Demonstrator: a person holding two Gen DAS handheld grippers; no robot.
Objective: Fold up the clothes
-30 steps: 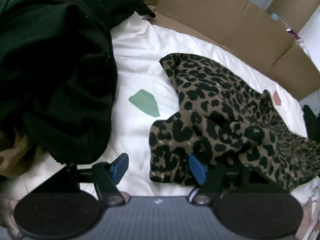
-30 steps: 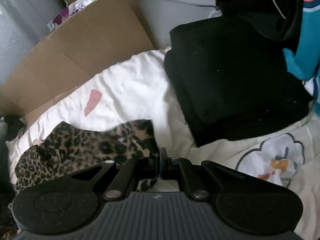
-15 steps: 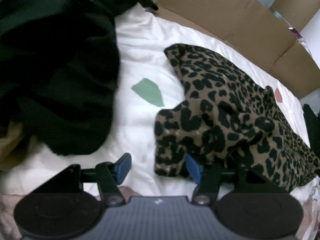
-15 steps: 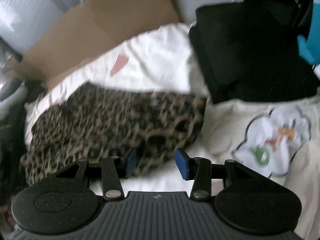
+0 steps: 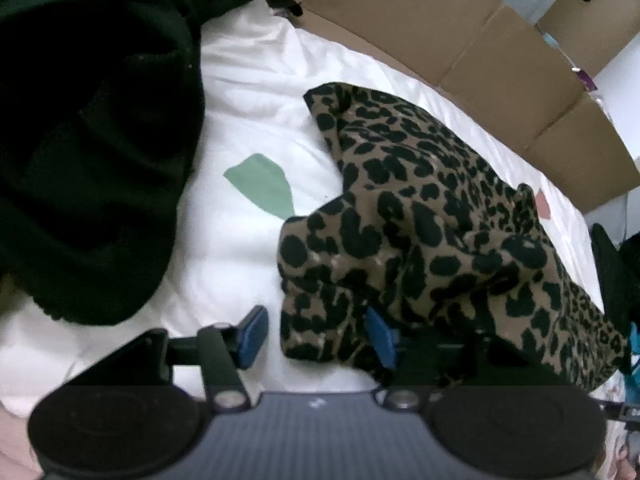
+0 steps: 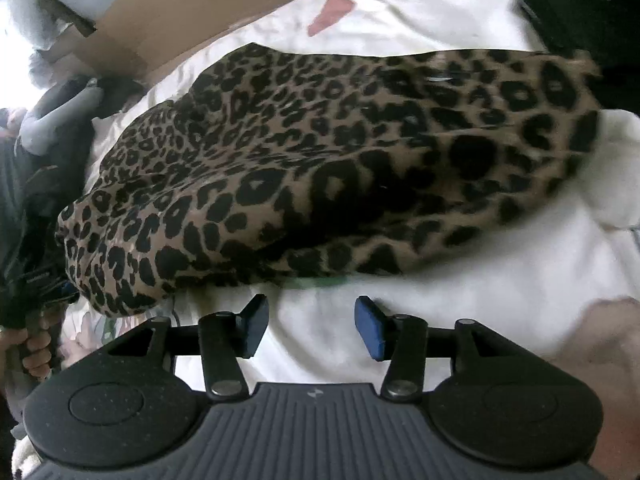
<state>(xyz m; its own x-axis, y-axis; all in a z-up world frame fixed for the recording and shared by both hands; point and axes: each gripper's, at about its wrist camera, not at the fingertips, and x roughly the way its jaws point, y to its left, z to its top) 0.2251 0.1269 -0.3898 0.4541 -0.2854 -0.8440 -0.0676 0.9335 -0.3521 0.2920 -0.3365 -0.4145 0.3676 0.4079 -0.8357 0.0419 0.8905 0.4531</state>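
Observation:
A leopard-print garment (image 5: pixel 432 220) lies bunched on the white bedding (image 5: pixel 248 92). In the left wrist view its near corner hangs between the blue pads of my left gripper (image 5: pixel 316 336), which is open; cloth drapes over the right finger. In the right wrist view the same leopard-print garment (image 6: pixel 320 160) lies spread wide and fairly flat just beyond my right gripper (image 6: pixel 312 326). That gripper is open with only bedding (image 6: pixel 440 292) between its fingers, not touching the cloth.
A heap of black clothes (image 5: pixel 88 128) fills the left of the left wrist view. Flattened cardboard (image 5: pixel 460 48) lines the far edge of the bed. More black cloth (image 6: pixel 580 4) sits at the right view's top right. A hand (image 6: pixel 36 352) grips a handle at lower left.
My right gripper let go of the leopard garment, opened, and pulled back toward the near side; the garment now lies spread out. The left gripper stayed open and edged closer to the cloth's corner.

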